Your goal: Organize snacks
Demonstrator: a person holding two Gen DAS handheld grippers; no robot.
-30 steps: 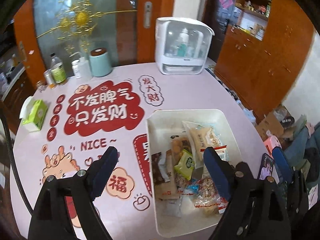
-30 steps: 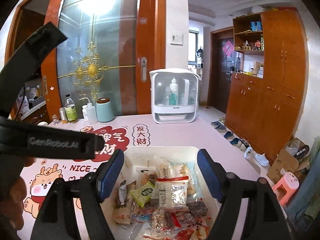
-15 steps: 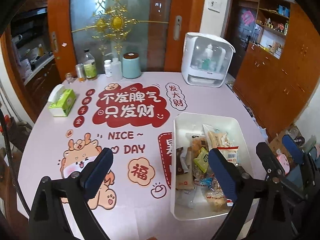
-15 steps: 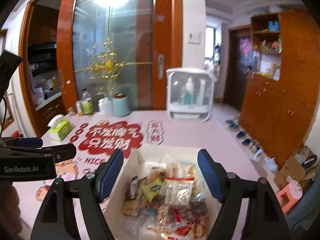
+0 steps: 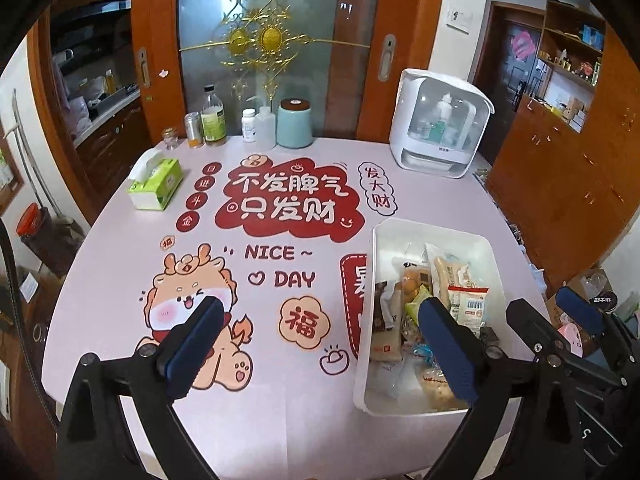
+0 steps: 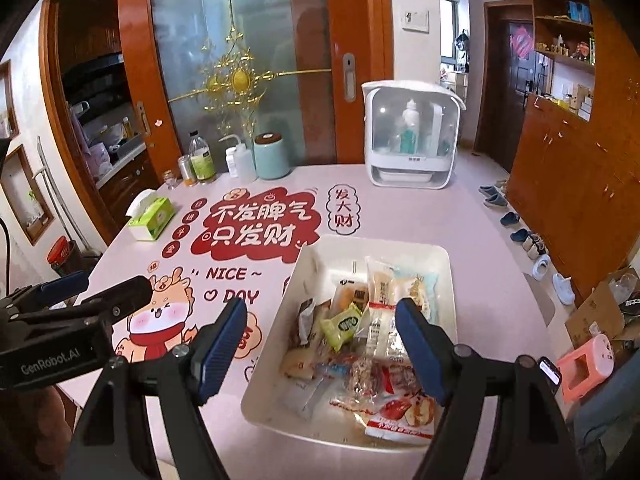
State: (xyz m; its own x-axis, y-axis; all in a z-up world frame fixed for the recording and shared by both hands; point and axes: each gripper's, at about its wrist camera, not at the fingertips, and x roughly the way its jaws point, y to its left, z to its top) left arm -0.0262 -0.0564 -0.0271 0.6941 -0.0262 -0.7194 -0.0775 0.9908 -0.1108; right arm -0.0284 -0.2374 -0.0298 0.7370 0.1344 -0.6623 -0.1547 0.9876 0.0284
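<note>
A white tray [image 5: 432, 226] sits at the right side of the pink printed table and holds several snack packets, among them a barcode-labelled packet [image 5: 464, 300] and a green packet [image 6: 344, 326]. My left gripper [image 5: 320, 340] hovers open over the table to the left of the tray, with nothing between its fingers; its right finger overlaps the tray's left part. My right gripper [image 6: 320, 344] hangs open above the tray [image 6: 372, 242], also with nothing between its fingers. Each gripper shows at the edge of the other's view, the right gripper [image 5: 560, 320] and the left gripper [image 6: 80, 300].
A green tissue box [image 5: 156, 184], several bottles [image 5: 212, 120], a teal canister [image 5: 295, 124] and a white countertop appliance [image 5: 440, 132] line the far side of the table. Wooden cabinets, shoes [image 6: 512, 220] and a pink stool [image 6: 584, 364] are to the right.
My left gripper has drawn back and to the left off the tray, and its jaws have widened a little. My right gripper has tipped downward, showing more of the tray.
</note>
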